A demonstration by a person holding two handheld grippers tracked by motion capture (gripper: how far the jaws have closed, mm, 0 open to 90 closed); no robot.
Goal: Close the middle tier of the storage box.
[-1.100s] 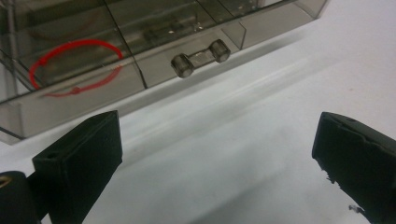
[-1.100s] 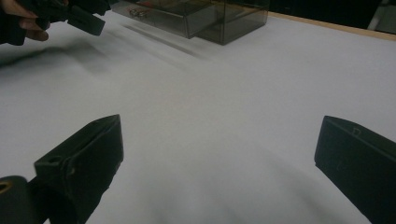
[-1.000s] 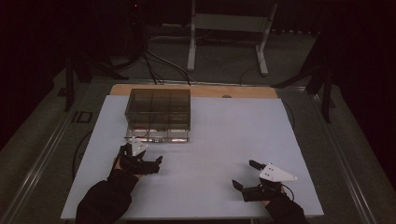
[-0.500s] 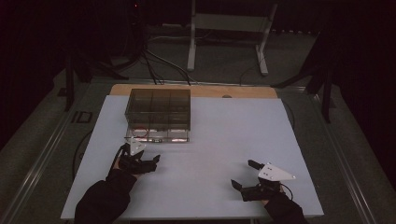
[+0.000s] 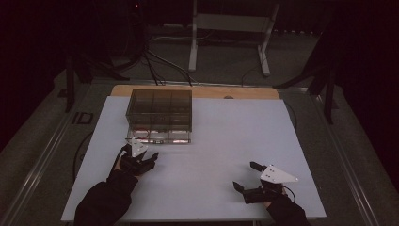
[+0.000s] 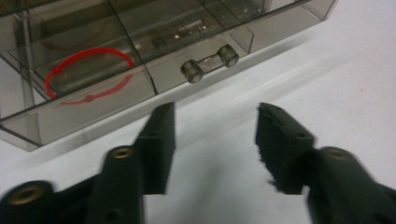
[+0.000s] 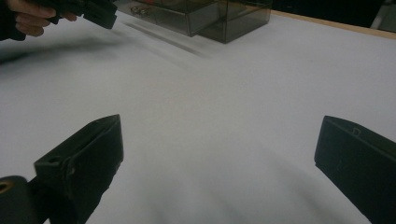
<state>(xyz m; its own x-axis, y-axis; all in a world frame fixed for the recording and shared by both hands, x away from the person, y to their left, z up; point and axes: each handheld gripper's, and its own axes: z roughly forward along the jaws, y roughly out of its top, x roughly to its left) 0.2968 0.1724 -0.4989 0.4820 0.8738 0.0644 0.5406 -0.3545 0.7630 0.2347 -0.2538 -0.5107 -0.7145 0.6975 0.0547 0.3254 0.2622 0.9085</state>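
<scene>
Seen from the high view: a white table top [image 5: 226,155] with a wooden strip along its far edge, and on its far-left part a smoky clear drawer cabinet [image 5: 160,113], its drawers facing the near side. Just short of the cabinet's front, the left gripper [image 5: 141,157], held in a dark-sleeved hand; well apart at the near right, the right gripper [image 5: 248,176] under its grey three-cornered plate, lying low over the bare white surface. Too small from up there to read the drawer fronts or the gaps between the jaws. Resolved closer by the left gripper view: cabinet [image 6: 154,51] divided into compartments, a clear bar handle [image 6: 210,63] with two round knobs on the drawer straight ahead, and a red ring [image 6: 88,70] inside the compartment next to it. Left gripper [image 6: 212,135] aimed at that handle but short of it, jaws partly spread and just been closing, with nothing but white table between them. From the right gripper view: right gripper [image 7: 219,154] with jaws spread wide over empty white surface, gripping nothing, the cabinet [image 7: 205,16] far off.
</scene>
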